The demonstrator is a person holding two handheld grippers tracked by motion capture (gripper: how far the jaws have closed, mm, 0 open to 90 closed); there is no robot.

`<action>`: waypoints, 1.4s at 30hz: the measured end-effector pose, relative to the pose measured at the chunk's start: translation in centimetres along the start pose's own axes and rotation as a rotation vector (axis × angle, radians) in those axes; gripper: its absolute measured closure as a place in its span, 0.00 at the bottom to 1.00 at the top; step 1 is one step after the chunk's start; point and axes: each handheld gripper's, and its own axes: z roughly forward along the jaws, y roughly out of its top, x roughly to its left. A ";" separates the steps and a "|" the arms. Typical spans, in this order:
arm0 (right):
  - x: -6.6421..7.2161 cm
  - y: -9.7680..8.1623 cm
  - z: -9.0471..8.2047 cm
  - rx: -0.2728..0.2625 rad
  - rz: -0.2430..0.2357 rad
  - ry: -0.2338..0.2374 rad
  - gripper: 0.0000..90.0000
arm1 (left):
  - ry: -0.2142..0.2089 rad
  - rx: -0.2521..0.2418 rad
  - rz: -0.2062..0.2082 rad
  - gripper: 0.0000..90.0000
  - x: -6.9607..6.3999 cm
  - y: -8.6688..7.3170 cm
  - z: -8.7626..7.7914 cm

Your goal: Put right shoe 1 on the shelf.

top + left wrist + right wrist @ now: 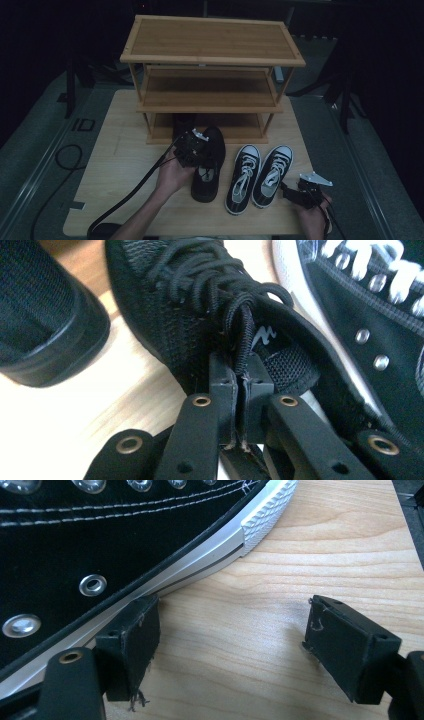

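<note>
- While the table (100,165) is being viewed from above, a black mesh shoe (207,165) is being held near its middle, just in front of the lowest shelf of a wooden three-tier rack (210,75), with its toe turned toward the rack.
- At the left of the scene, the left gripper (192,150) is being kept over that shoe by the person's left hand (172,175), and a cable is being trailed from it toward the near table edge.
- In the left gripper view, the left gripper (241,390) is being shown clamped: its jaws are being pressed together on the black pull strap and tongue (245,347) of the mesh shoe (175,315), just below the knotted laces.
- A second black shoe (45,315) is being seen at that view's left, its toe lying apart from the gripped one.
- Just to the right of the mesh shoe, a pair of black canvas sneakers with white laces (257,175) is being left side by side on the table, toes toward the rack.
- At the far right, the right gripper (292,192) is being held by the right hand (315,215) close beside the outer sneaker's heel.
- In the right gripper view, the right gripper (230,640) is being shown spread wide with only bare wood between its jaws, one pad lying against the white sole of the sneaker (100,555).
</note>
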 end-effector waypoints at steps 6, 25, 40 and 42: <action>0.0 0.0 0.0 0.000 0.000 0.000 0.24 | 0.028 -0.047 -0.034 0.98 0.6 1.0 0.5; 0.0 0.0 0.0 0.000 0.000 0.000 0.24 | 0.151 -0.230 -0.217 0.98 3.9 3.7 1.6; 0.0 0.0 0.0 0.000 0.000 0.000 0.24 | 0.271 -0.243 -0.233 0.97 4.3 3.5 3.0; 0.0 0.0 0.0 0.000 0.000 0.000 0.24 | 0.263 -0.235 -0.223 0.97 4.5 3.4 2.9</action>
